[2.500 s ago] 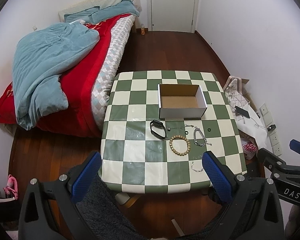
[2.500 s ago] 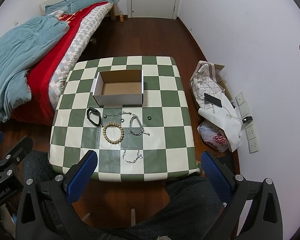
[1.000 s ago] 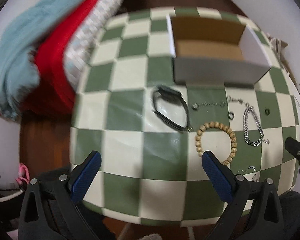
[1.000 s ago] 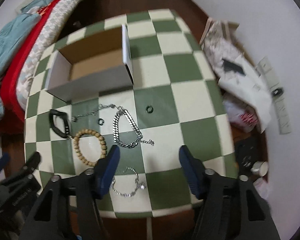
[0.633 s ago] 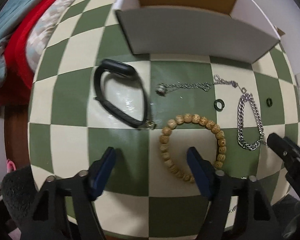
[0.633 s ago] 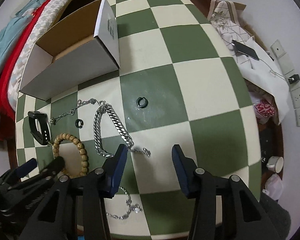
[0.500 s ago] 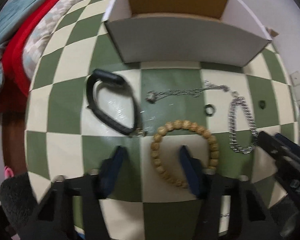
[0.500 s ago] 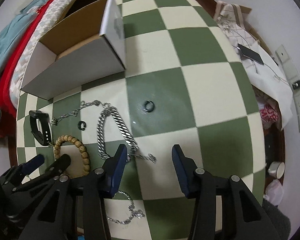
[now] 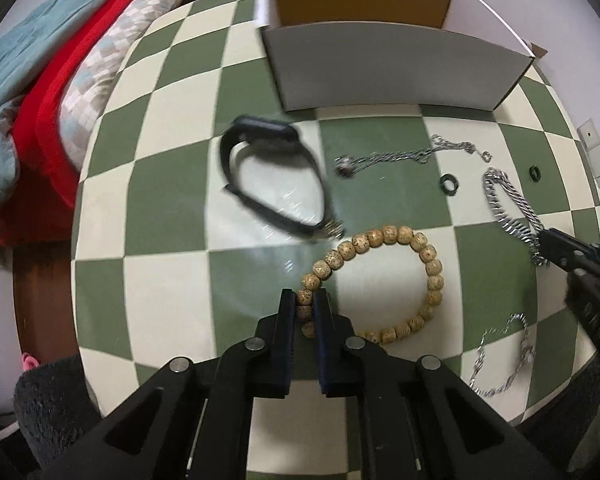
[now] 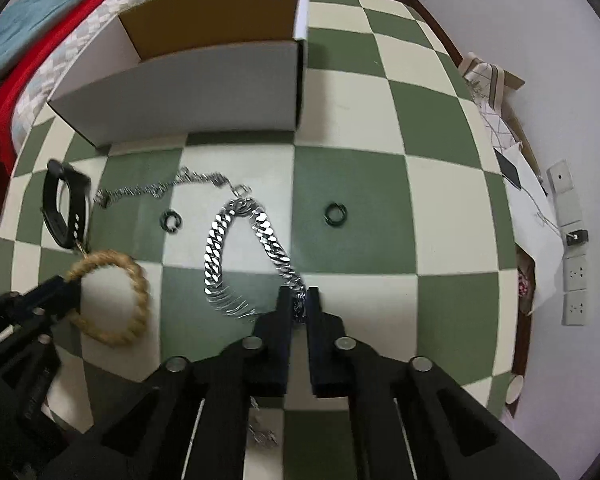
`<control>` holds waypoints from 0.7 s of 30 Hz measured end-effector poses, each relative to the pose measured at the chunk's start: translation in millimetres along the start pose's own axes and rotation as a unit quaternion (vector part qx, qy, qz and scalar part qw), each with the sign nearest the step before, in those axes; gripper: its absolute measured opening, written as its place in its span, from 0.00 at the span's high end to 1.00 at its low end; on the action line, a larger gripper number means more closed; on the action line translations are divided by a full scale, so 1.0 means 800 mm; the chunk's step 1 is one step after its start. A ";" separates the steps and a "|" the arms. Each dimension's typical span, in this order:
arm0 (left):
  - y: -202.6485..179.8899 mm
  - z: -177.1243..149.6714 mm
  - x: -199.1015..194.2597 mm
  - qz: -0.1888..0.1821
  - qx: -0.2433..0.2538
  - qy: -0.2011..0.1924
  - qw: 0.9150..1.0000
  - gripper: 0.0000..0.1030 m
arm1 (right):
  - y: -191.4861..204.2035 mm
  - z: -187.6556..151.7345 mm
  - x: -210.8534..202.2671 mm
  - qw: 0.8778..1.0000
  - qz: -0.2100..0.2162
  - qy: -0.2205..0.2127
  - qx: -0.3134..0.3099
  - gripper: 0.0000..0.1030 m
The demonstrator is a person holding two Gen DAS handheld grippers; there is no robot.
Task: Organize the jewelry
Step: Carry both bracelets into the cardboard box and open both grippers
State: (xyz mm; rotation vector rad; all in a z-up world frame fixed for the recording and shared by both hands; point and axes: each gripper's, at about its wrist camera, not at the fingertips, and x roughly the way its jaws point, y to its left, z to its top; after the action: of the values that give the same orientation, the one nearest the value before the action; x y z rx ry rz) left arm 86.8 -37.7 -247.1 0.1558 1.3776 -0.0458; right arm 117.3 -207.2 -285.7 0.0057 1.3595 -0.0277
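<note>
My left gripper (image 9: 305, 300) is shut on the near left side of a wooden bead bracelet (image 9: 428, 256) lying on the checkered table (image 9: 160, 168). My right gripper (image 10: 299, 300) is shut on the near end of a thick silver chain bracelet (image 10: 216, 240). A black band (image 9: 272, 180), a thin silver chain (image 9: 400, 157), two small dark rings (image 9: 449, 184) (image 10: 335, 213) and a thin silver bracelet (image 9: 500, 356) lie on the table. An open white cardboard box (image 9: 388, 64) stands beyond them; it also shows in the right wrist view (image 10: 204, 80).
A bed with red and blue covers (image 9: 40, 80) runs along the table's left side. A white bag and a phone (image 10: 512, 168) lie on the floor to the right, by wall sockets (image 10: 572, 272). The right gripper shows at the right edge of the left wrist view (image 9: 580, 264).
Both grippers came down to the table and closed: the left on the bead bracelet, the right on the thick silver chain bracelet.
</note>
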 end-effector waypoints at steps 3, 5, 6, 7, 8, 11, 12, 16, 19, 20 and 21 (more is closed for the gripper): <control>-0.002 0.000 -0.010 -0.005 -0.002 -0.008 1.000 0.94 | -0.017 -0.008 -0.009 0.999 0.029 0.001 0.035 0.96; -0.003 -0.004 -0.025 -0.010 -0.001 -0.019 1.000 0.94 | -0.026 -0.009 -0.019 0.997 0.051 -0.007 0.056 0.96; -0.006 -0.002 -0.031 -0.012 0.000 -0.023 1.000 0.94 | -0.030 -0.012 -0.028 0.996 0.063 -0.013 0.065 0.96; -0.007 -0.002 -0.039 -0.013 0.002 -0.029 0.999 0.94 | -0.035 -0.009 -0.035 0.995 0.071 -0.018 0.070 0.96; -0.010 0.003 -0.045 -0.014 0.004 -0.035 0.999 0.94 | -0.037 -0.007 -0.040 0.994 0.076 -0.023 0.072 0.96; -0.011 0.009 -0.066 -0.020 0.005 -0.053 0.998 0.94 | -0.041 -0.008 -0.064 0.993 0.085 -0.044 0.071 0.96; -0.011 0.012 -0.074 -0.020 0.006 -0.060 0.998 0.94 | -0.042 -0.008 -0.073 0.992 0.088 -0.052 0.069 0.96; 0.002 0.033 -0.093 -0.025 0.007 -0.085 0.996 0.94 | -0.027 0.006 -0.101 0.991 0.093 -0.070 0.066 0.96; 0.009 0.048 -0.111 -0.029 0.005 -0.107 0.994 0.94 | -0.028 0.025 -0.115 0.990 0.103 -0.078 0.064 0.96; 0.011 0.053 -0.118 -0.028 0.005 -0.116 0.993 0.94 | -0.024 0.030 -0.121 0.989 0.107 -0.079 0.065 0.96; 0.014 0.060 -0.121 -0.029 0.005 -0.122 0.992 0.94 | -0.024 0.034 -0.130 0.988 0.113 -0.085 0.065 0.96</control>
State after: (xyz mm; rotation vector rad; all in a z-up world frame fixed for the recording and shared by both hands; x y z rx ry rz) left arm 116.2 -38.6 -142.3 0.1148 1.1378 -0.1158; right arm 121.7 -224.9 -178.5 0.2617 1.1778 0.0716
